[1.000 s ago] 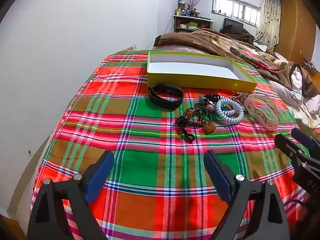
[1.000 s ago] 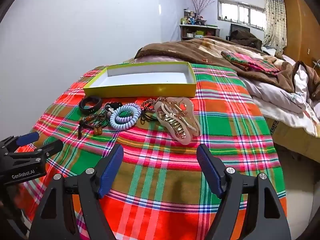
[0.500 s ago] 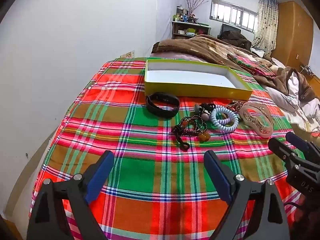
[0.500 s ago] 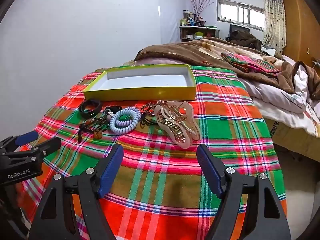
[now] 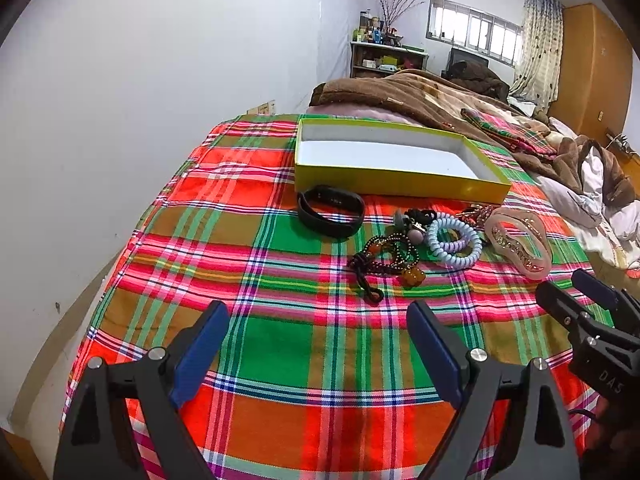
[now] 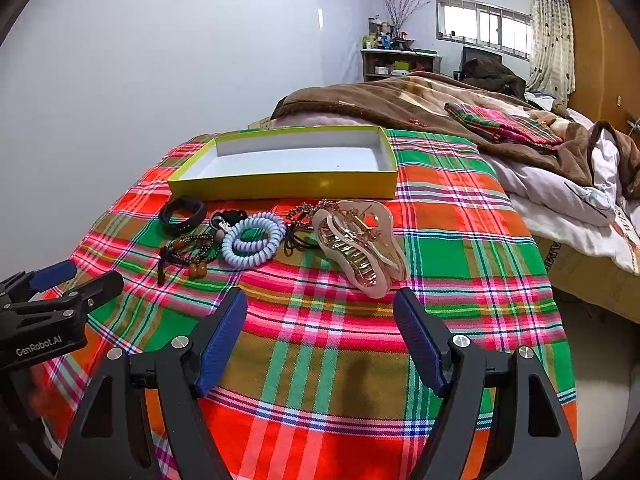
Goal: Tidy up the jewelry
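An open yellow box (image 5: 400,186) (image 6: 280,190) with a white inside sits empty on the plaid cloth. In front of it lie a black wristband (image 5: 331,216) (image 6: 182,216), a dark bead bracelet (image 5: 386,258) (image 6: 188,252), a pale blue coil hair tie (image 5: 454,242) (image 6: 252,242), a thin chain (image 6: 308,210) and a pink hair claw (image 5: 520,246) (image 6: 360,248). My left gripper (image 5: 318,346) is open and empty, short of the beads. My right gripper (image 6: 320,332) is open and empty, just short of the hair claw.
The plaid cloth (image 5: 280,352) covers the foot of a bed beside a white wall (image 5: 120,100) on the left. A brown blanket (image 6: 400,104) is heaped behind the box. The bed edge drops off to the right (image 6: 580,320).
Both grippers have drawn back and risen a little, so the box and jewelry sit lower and smaller in view. Both stay open.
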### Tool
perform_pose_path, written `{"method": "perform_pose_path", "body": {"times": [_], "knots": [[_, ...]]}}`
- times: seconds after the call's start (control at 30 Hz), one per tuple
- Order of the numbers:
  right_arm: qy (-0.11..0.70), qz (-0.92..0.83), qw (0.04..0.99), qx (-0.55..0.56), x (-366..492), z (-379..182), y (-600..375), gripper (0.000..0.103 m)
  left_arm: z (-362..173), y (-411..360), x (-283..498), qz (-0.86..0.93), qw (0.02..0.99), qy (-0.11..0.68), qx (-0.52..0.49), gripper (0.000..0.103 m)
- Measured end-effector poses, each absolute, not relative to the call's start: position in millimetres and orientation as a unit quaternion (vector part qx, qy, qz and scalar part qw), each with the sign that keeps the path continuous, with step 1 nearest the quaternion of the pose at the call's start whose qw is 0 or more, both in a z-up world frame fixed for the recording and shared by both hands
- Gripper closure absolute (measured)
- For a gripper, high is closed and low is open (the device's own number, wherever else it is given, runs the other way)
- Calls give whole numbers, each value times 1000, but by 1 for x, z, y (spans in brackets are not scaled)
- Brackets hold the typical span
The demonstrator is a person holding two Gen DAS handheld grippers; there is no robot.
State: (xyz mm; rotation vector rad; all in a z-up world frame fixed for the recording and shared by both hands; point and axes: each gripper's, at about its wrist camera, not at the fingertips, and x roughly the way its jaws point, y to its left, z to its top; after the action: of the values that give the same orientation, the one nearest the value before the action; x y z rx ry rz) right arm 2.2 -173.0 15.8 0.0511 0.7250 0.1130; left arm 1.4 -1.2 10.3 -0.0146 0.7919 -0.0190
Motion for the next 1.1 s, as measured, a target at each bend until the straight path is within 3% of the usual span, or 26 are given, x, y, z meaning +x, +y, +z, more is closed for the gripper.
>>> {"method": "perform_pose_path", "body": {"times": [1.1], "knots": [[353, 53, 934, 18, 5, 19, -175, 27, 13, 4, 3, -5, 919, 393, -12, 12]]}}
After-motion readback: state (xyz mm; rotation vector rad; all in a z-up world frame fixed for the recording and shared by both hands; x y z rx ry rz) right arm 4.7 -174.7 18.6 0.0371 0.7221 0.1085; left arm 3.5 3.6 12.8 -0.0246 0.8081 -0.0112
